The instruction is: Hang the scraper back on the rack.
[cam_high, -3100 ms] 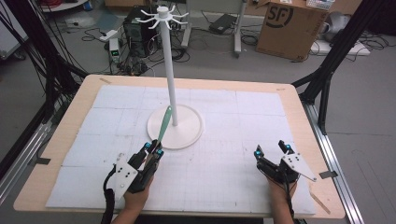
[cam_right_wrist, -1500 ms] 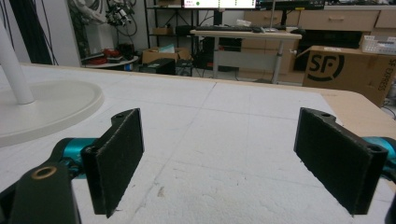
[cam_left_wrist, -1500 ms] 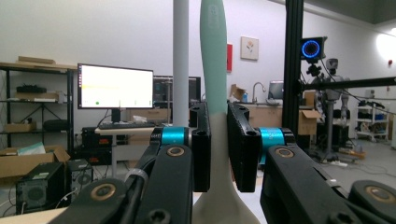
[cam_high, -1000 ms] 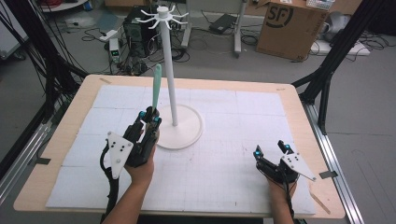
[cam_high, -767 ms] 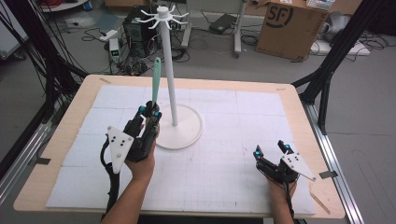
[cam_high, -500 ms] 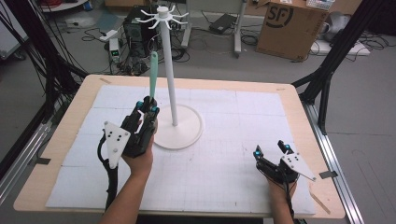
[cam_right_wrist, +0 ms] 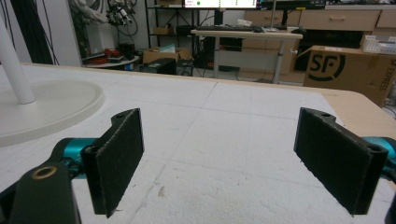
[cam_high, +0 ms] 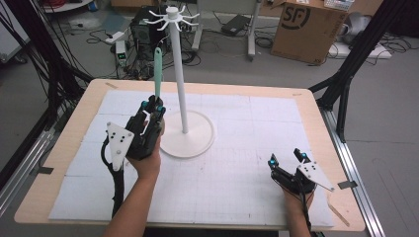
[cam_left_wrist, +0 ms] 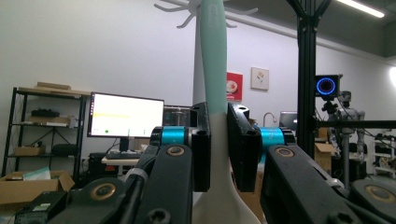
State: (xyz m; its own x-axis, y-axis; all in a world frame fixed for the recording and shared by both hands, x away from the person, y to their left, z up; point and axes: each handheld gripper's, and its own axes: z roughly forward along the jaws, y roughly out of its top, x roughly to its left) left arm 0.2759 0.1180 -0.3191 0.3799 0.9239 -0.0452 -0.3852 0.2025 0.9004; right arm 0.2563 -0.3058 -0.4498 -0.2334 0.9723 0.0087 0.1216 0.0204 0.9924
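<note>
We are clamping the left tongs [cam_high: 152, 106] on a green spatula [cam_high: 157, 74], upright beside the white stand [cam_high: 180, 84]; our right tongs [cam_high: 286, 158] are resting wide apart on the bench [cam_high: 306, 101].

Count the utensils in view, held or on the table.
1: a mint-green utensil held upright in the left gripper, left of the white stand's pole. Its working end is hidden.

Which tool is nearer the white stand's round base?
Left. The left tool, shut on the green utensil, is raised just beside the base. The right tool sits open, well off toward the table's near right corner.
</note>
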